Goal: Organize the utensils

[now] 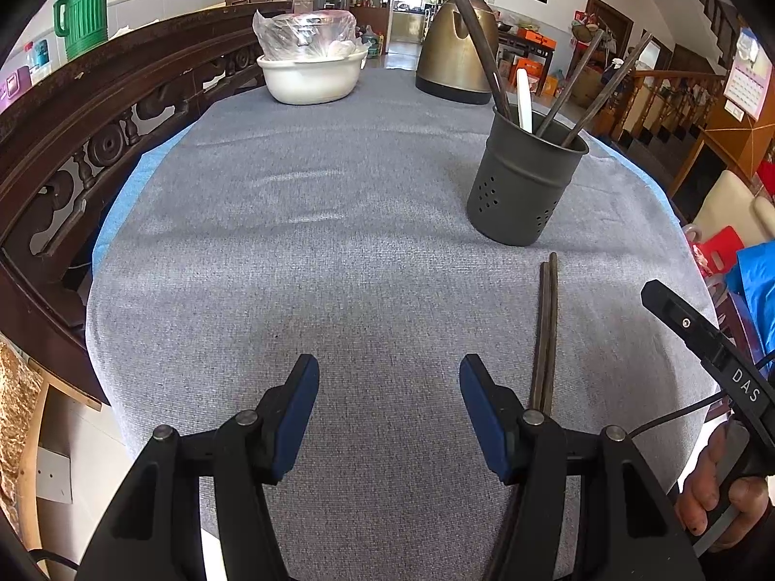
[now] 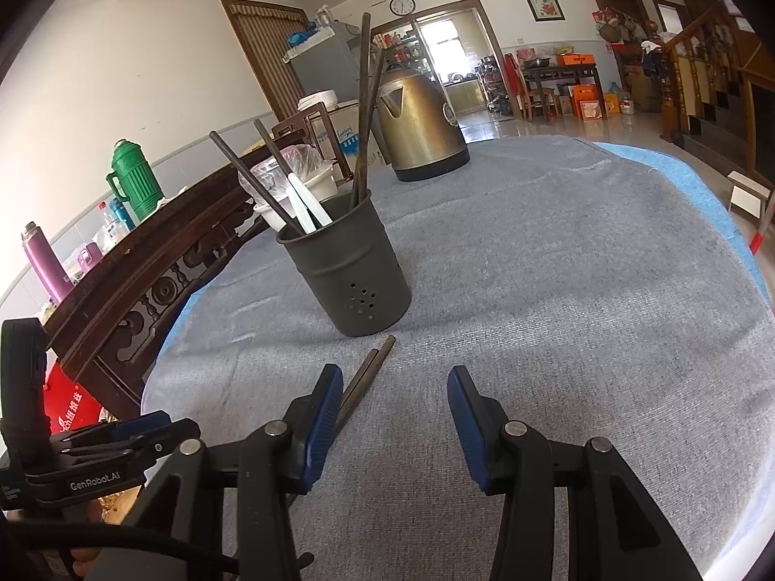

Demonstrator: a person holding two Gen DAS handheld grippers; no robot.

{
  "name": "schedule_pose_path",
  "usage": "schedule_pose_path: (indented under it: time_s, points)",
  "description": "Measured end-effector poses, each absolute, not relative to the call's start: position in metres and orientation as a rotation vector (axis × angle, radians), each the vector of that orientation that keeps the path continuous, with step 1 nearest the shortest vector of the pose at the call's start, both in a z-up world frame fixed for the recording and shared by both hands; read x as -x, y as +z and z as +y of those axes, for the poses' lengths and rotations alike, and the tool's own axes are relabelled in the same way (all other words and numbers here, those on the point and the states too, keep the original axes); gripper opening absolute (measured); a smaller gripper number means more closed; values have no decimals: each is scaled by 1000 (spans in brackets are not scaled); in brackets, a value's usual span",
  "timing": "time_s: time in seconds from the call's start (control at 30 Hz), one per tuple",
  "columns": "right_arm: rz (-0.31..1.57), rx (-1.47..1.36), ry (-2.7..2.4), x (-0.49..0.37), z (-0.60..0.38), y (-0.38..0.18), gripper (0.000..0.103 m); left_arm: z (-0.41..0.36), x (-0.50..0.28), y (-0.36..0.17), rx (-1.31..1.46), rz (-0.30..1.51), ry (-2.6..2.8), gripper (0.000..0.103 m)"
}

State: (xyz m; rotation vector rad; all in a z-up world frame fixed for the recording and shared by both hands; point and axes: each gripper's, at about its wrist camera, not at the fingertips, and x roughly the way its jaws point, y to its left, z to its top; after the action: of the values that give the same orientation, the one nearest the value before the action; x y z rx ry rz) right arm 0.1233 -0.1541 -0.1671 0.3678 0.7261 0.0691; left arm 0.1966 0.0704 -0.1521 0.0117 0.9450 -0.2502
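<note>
A dark grey perforated utensil holder (image 1: 525, 179) (image 2: 348, 266) stands on the grey tablecloth (image 1: 315, 252). It holds several dark chopsticks (image 1: 474, 34) (image 2: 363, 101) and a white utensil (image 1: 524, 99) (image 2: 305, 203). A pair of dark chopsticks (image 1: 545, 334) (image 2: 368, 377) lies flat on the cloth in front of the holder. My left gripper (image 1: 390, 387) is open and empty, with the pair just right of its right finger. My right gripper (image 2: 395, 397) is open and empty, with the pair beside its left finger.
A brass-coloured kettle (image 1: 455, 48) (image 2: 419, 121) and a white bowl with a plastic bag (image 1: 310, 63) stand at the table's far end. A carved dark wooden rail (image 1: 97, 135) (image 2: 160, 281) runs along the left edge. The right gripper's body (image 1: 717, 348) sits at the right.
</note>
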Motion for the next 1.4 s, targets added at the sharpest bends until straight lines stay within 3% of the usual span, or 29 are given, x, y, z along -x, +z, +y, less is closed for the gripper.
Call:
schedule_pose_path:
  time_s: [1.4]
  points:
    - [766, -352, 112, -122, -138, -173, 49, 62, -192, -155, -38, 957, -299, 61]
